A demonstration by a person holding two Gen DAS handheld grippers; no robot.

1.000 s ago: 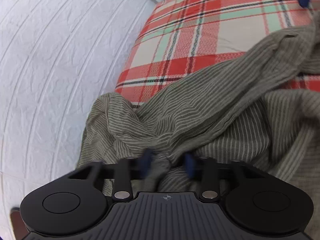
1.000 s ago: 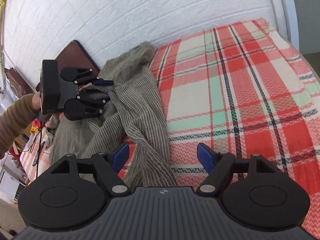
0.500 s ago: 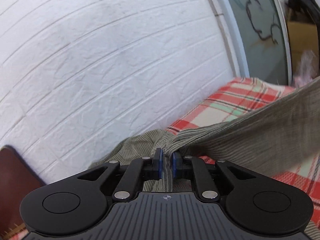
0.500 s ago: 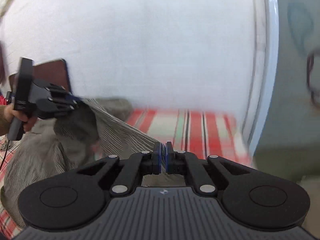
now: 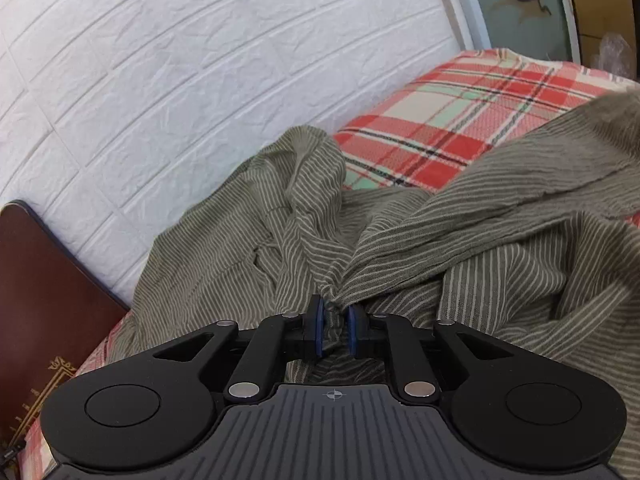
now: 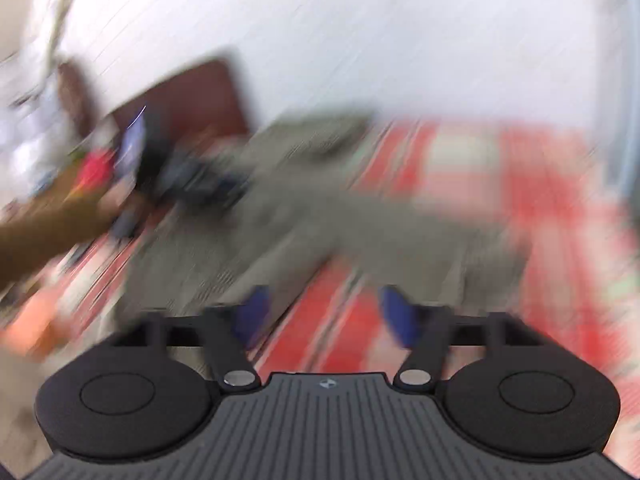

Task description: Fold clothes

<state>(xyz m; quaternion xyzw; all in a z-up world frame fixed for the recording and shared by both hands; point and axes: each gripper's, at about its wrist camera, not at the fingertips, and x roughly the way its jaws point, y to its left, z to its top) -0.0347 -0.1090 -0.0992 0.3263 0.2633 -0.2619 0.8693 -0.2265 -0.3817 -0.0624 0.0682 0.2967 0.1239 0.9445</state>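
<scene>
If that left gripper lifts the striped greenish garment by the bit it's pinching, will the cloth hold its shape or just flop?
Probably flop: the striped garment lies in soft, crumpled folds on the plaid bedcover. It looks thin and light, bunching to a narrow gather between the left gripper pads. It would likely hang and drag rather than slide cleanly.

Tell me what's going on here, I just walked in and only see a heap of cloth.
A person with a gripper in each hand is folding a striped olive garment on a bed with a red plaid cover. The left gripper has a bunched fold of the garment between its pads; its jaws have just been opening a little. The right gripper has just been opening too and stands wide, nothing between its fingers, in a blurred view. The garment is crumpled, not yet folded.
</scene>
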